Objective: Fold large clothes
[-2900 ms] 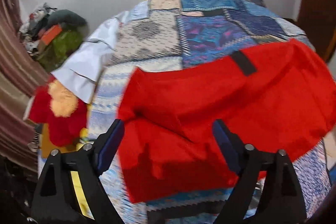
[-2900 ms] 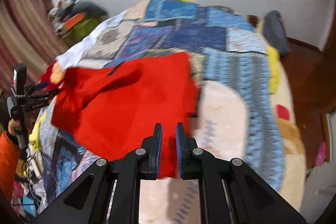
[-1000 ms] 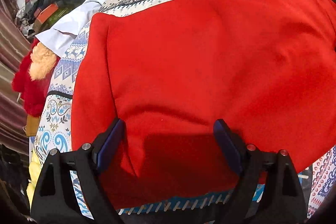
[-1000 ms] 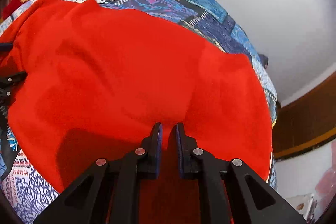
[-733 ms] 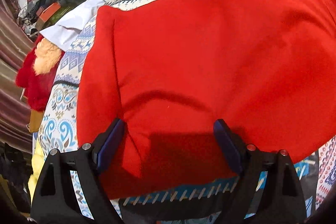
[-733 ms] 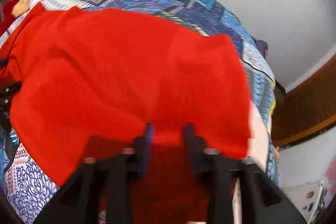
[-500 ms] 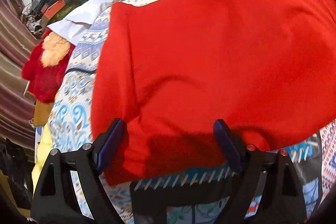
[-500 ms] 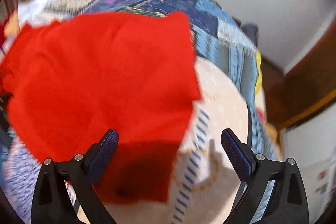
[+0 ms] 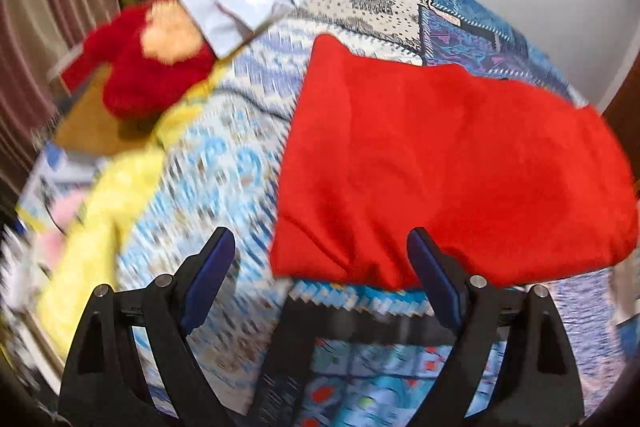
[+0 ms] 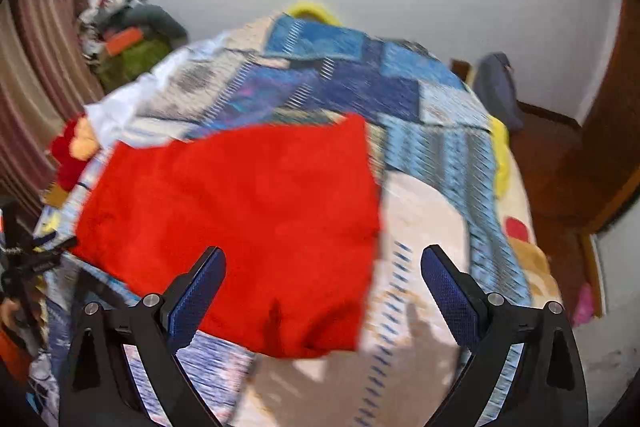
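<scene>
**Both grippers spread, red cloth lying free on the bed**

Your left gripper (image 9: 320, 275) is spread wide, nothing between the fingers. The red garment (image 9: 460, 167) lies flat ahead of it and off to its right; the near hem runs just past the right fingertip (image 9: 430, 267), and I can't tell whether they touch. Ahead-left of that gripper you've got patterned bedspread (image 9: 208, 163), with a yellow cloth (image 9: 104, 203) further left at the bed edge. Far ahead-left: a red plush toy (image 9: 152, 67) and a white sheet (image 9: 248, 3) just beside it.

Your right gripper (image 10: 322, 287) is also wide apart and holding nothing. The red garment (image 10: 240, 219) sits ahead and to its left, folded into a rough rectangle; its near corner falls between the fingers. Straight ahead-right of that gripper is bare cream blanket (image 10: 424, 227). Frames are motion-blurred, so edge detail is soft.
</scene>
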The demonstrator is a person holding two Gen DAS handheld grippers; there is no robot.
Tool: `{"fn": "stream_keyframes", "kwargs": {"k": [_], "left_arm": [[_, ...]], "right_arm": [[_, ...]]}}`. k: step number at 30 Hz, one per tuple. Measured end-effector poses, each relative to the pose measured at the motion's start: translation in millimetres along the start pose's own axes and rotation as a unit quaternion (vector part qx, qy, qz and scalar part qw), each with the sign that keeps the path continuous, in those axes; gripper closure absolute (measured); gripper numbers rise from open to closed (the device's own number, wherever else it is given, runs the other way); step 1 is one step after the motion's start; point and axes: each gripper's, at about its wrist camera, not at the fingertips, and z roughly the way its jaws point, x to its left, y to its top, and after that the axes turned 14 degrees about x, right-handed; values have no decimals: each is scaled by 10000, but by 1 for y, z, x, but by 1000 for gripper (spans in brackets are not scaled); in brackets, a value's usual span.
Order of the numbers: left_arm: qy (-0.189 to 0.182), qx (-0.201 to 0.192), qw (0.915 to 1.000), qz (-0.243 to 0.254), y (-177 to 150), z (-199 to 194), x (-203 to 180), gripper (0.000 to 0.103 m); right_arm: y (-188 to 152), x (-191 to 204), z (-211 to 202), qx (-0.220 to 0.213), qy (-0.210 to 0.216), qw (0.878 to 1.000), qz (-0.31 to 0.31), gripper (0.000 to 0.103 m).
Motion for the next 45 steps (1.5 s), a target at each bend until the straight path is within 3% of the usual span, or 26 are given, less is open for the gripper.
{"fn": "stream_keyframes", "kwargs": {"k": [5, 13, 15, 19, 24, 30, 31, 34, 38, 45], "left_arm": [[-728, 474, 9957, -333, -13, 20, -3, 15], [-1987, 971, 9740, -487, -13, 62, -15, 15], [-2080, 1009, 9714, -541, -8, 73, -15, 15], [-2270, 726, 9687, -687, 10, 82, -13, 15], [-2137, 374, 9723, -869, 30, 86, -13, 23], [-1451, -21, 9841, -1027, 65, 89, -11, 56], [-1331, -35, 9855, -1055, 74, 90, -10, 65], [-1243, -34, 9861, -1103, 86, 83, -7, 80], [-961, -399, 9912, -813, 87, 48, -18, 84], [-1011, -864, 9899, -502, 75, -18, -12, 87]], "right_arm": [[13, 43, 13, 23, 472, 9983, -345, 5], [18, 83, 83, 715, 576, 9936, -657, 5], [18, 84, 99, 951, 629, 9913, -656, 5], [12, 73, 123, 1257, 769, 9879, -477, 5], [9, 60, 128, 1230, 924, 9871, -452, 5], [6, 64, 129, 1152, 761, 9878, -725, 5], [7, 65, 129, 1149, 749, 9878, -732, 5], [10, 66, 129, 1214, 739, 9874, -694, 5], [18, 74, 122, 1331, 677, 9867, -636, 5], [36, 135, 110, 1001, 618, 9849, -1271, 5]]}}
